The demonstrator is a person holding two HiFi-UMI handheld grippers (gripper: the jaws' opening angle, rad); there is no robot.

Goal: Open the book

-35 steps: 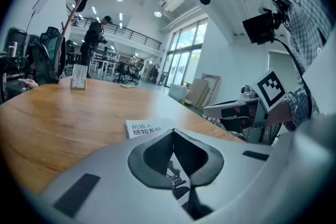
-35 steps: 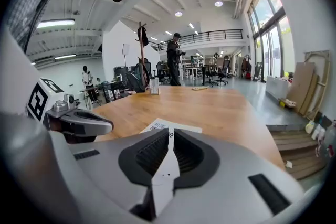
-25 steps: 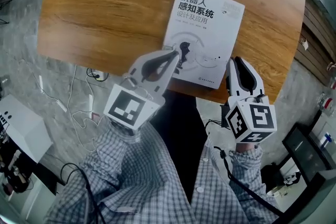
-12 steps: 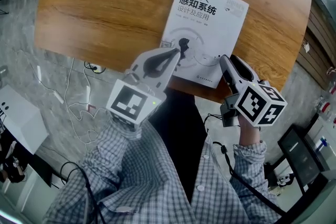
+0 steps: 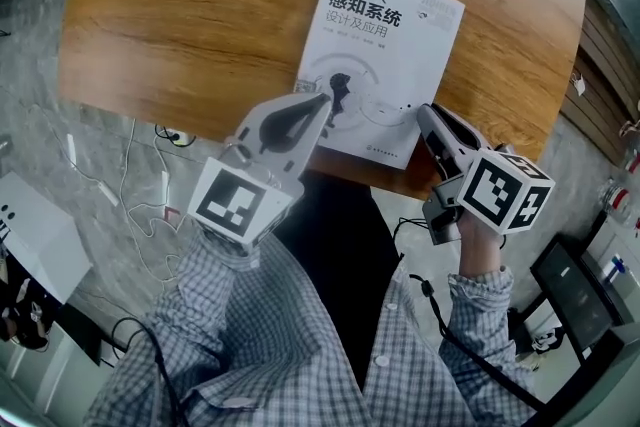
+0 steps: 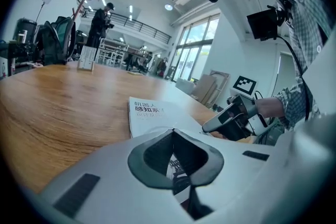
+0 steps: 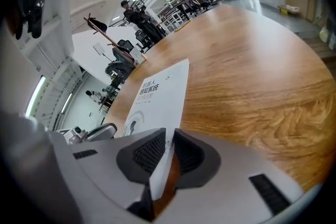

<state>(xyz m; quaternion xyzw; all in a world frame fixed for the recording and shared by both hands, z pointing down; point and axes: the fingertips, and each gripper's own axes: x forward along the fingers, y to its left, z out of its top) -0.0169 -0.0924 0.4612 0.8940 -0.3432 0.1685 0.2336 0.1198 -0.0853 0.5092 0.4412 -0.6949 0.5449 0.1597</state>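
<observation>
book (image 5: 385, 45): closed, lying flat with the cover up and the title end pointing away from us. So nope, not opened yet.
table (image 5: 200, 15): wooden, right under the book. Its near edge runs just past the book's bottom edge, and there's plenty of bare wood off the book's left side.
left claw (image 5: 325, 100): pressed together with nothing in it. The tips sit over the lower left part of the book's cover, on the dark bit of the printed drawing. We can't swear they actually touch the cover, but they're right on top of it.
right claw (image 5: 422, 112): tilted down at the book's bottom right corner. Its jaws have just been closing, and in its own view we see the white corner of the cover between the pads (image 7: 149, 152), pinched at the tips.
claws vs each other: left one over the book's lower left, right one at its lower right corner, apart and not touching.
sleeves (image 5: 250, 335): checked, ours, both on the near side of the book's bottom edge, off the table.
</observation>
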